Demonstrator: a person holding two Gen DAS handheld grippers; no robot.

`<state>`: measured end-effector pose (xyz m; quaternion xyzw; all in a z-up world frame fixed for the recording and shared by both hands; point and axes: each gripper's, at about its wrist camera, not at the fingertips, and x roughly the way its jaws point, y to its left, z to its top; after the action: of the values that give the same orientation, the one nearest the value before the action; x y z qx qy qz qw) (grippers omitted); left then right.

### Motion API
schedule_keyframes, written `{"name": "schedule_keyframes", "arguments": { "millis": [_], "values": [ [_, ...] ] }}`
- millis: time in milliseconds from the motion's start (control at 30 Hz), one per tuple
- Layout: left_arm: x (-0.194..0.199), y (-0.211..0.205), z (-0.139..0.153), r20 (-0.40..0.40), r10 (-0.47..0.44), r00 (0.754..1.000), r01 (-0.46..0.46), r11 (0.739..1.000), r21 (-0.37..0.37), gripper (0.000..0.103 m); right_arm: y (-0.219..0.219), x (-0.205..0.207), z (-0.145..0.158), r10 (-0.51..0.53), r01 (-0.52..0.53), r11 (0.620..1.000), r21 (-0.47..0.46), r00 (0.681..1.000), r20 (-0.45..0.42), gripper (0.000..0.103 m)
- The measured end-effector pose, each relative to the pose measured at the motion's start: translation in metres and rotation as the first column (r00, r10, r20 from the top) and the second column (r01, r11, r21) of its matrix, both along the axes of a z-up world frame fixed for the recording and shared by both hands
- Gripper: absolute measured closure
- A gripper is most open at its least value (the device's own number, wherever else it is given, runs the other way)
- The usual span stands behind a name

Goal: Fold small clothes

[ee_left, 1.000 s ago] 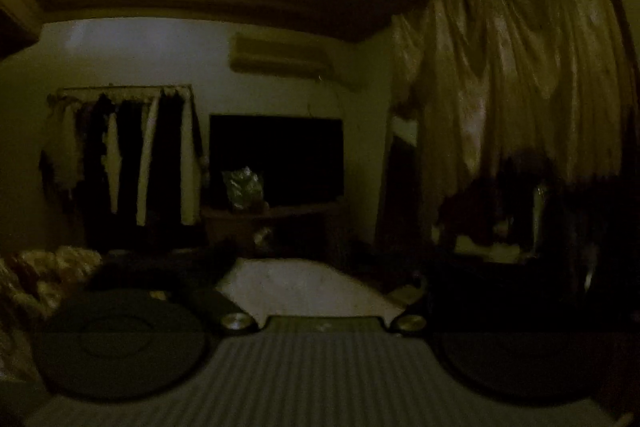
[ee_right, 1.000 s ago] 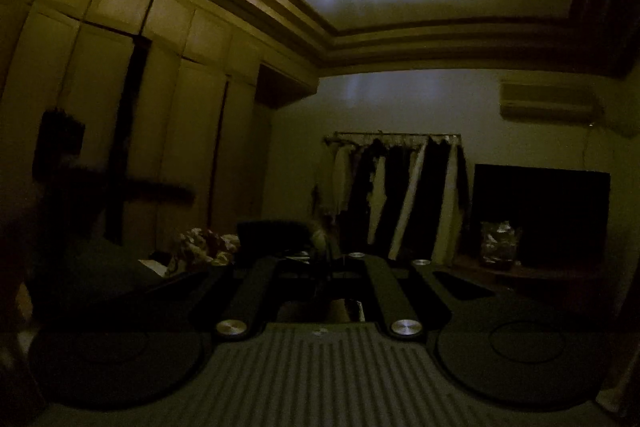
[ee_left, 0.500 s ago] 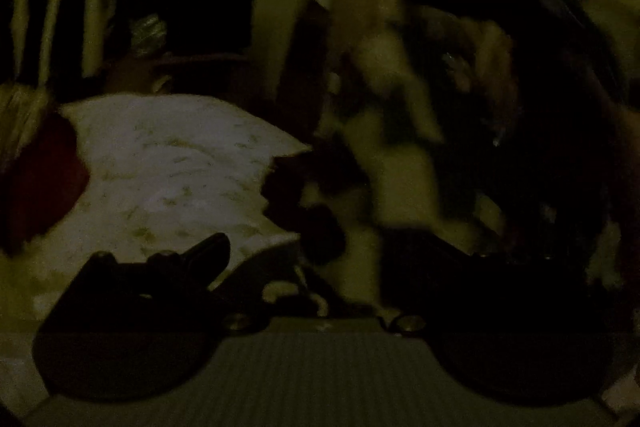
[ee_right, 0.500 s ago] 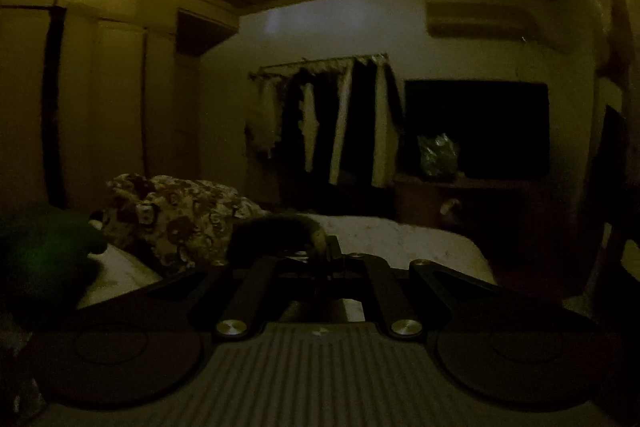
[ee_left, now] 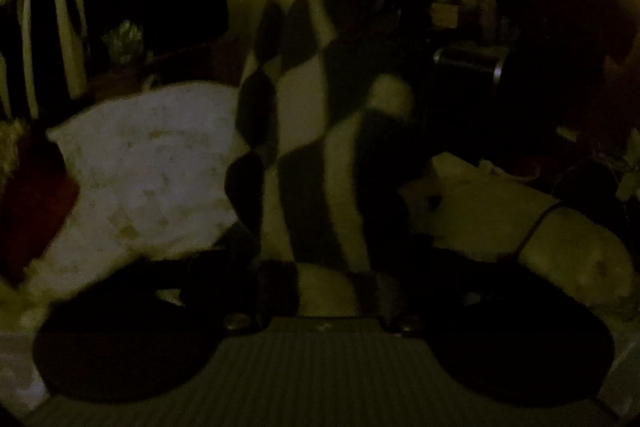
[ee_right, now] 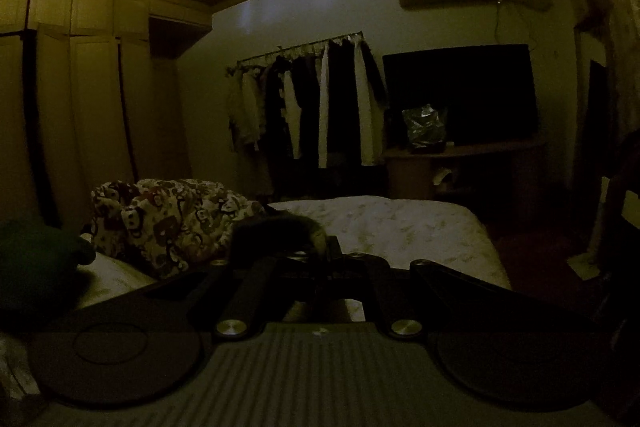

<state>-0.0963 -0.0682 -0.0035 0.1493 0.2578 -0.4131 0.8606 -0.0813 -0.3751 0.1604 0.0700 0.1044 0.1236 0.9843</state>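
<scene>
A checkered dark-and-light garment (ee_left: 308,131) hangs down the middle of the left wrist view, over the bed. Its lower end lies between the jaws of my left gripper (ee_left: 336,287), which are closing on it. The fingers there are lost in the dark. In the right wrist view my right gripper (ee_right: 320,251) is shut, with a dark fuzzy piece of cloth (ee_right: 276,227) bunched at its tips. It is too dark to tell whether this is the same garment.
The bed's white patterned sheet (ee_left: 148,167) (ee_right: 400,227) spreads ahead. A printed blanket (ee_right: 168,219) and a green pillow (ee_right: 36,255) lie at its left. A pale bundle with a thin dark strap (ee_left: 500,215) lies on the right. A clothes rail (ee_right: 312,107) and a television (ee_right: 460,95) stand behind.
The left view has swung down from the far wall to the bed, and the checkered garment now sits between its jaws. The right view has tipped down, losing the ceiling lamp.
</scene>
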Motion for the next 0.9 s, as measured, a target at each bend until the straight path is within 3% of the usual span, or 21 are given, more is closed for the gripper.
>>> {"name": "schedule_keyframes", "arguments": {
  "millis": [33,100,167,233,300,400,533,667,767,833,900],
  "values": [
    [0.009,0.003,0.000,-0.032,0.008,0.999,-0.008,1.000,-0.017,0.096,-0.001,-0.002,0.000,-0.002,0.002,1.000,0.002,1.000,0.001,0.096],
    [0.019,0.021,0.008,-0.039,0.021,0.999,-0.023,0.999,-0.047,0.096,-0.004,-0.007,0.000,-0.007,0.007,1.000,-0.003,1.000,0.008,0.096],
    [0.022,0.040,0.024,0.019,0.064,0.998,-0.063,0.996,-0.055,0.097,-0.008,-0.014,0.002,-0.015,0.015,1.000,-0.008,0.999,0.028,0.096],
    [0.032,0.065,0.051,0.027,0.106,0.994,-0.101,0.986,-0.133,0.097,-0.011,-0.021,0.007,-0.007,0.006,1.000,0.005,0.998,0.058,0.096],
    [0.039,0.088,0.083,0.053,0.153,0.987,-0.137,0.961,-0.240,0.097,-0.012,-0.034,0.016,0.007,-0.009,1.000,0.012,0.995,0.103,0.096],
    [0.039,0.121,0.143,0.163,0.243,0.956,-0.170,0.915,-0.367,0.097,-0.008,-0.060,0.036,0.060,-0.063,0.998,0.015,0.982,0.181,0.096],
    [0.016,0.153,0.221,0.285,0.271,0.919,-0.097,0.859,-0.503,0.097,-0.001,-0.107,0.074,0.114,-0.120,0.993,-0.003,0.937,0.330,0.096],
    [-0.027,0.170,0.286,0.443,0.289,0.849,-0.006,0.843,-0.537,0.097,0.003,-0.148,0.115,0.178,-0.181,0.983,-0.037,0.871,0.457,0.096],
    [-0.051,0.171,0.319,0.499,0.298,0.814,0.030,0.836,-0.548,0.097,0.002,-0.153,0.139,0.187,-0.194,0.980,-0.041,0.843,0.504,0.096],
    [-0.054,0.164,0.329,0.506,0.308,0.806,0.019,0.840,-0.542,0.097,0.000,-0.140,0.147,0.176,-0.192,0.981,-0.018,0.848,0.499,0.096],
    [-0.047,0.159,0.329,0.480,0.314,0.819,-0.002,0.838,-0.545,0.097,-0.002,-0.117,0.144,0.174,-0.201,0.980,0.008,0.865,0.470,0.096]
  ]
}}
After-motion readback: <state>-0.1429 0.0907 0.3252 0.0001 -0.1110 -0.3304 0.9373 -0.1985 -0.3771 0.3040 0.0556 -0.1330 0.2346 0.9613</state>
